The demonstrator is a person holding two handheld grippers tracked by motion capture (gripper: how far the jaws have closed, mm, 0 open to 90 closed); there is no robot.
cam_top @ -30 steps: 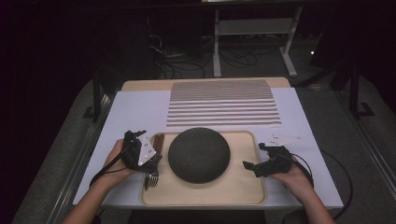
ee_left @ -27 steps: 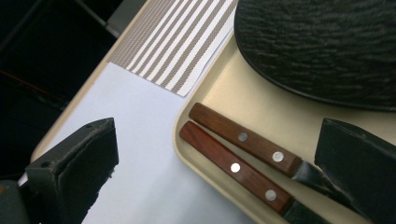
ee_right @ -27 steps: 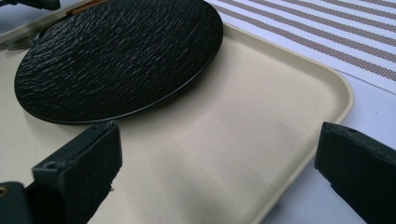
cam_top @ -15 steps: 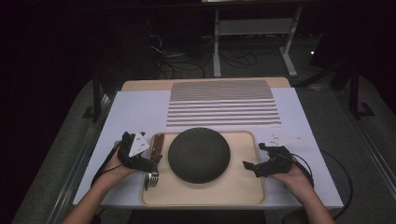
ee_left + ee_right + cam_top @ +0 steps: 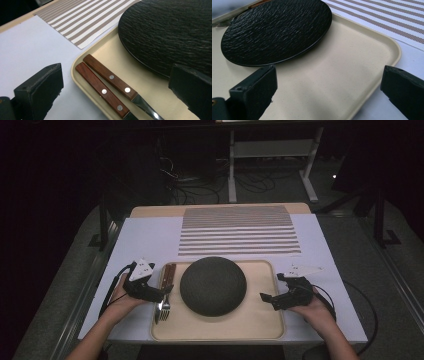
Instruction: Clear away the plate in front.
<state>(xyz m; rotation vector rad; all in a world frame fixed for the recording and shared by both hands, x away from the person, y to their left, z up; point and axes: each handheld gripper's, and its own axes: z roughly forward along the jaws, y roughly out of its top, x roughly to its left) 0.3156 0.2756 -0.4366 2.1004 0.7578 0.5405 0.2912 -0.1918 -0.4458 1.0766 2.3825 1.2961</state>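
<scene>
From the high view, a cream tray sits at the near edge of the worktop on a white sheet, with a striped placemat just beyond it. A dark round plate rests on the tray's middle, and a fork lies with a second wood-handled utensil along the tray's left side. The left claw hangs over the tray's left edge beside the fork, held in the person's left hand; the right claw sits at the tray's right edge, held in the right hand. In the left gripper view, the left claw stands wide open with nothing between its jaws; two wooden handles with rivets lie side by side inside the tray's corner, the plate to their right. In the right gripper view, the right claw is likewise spread wide and empty, one jaw over the tray's floor near the plate, the other outside the tray's rim, with the placemat farther back.
</scene>
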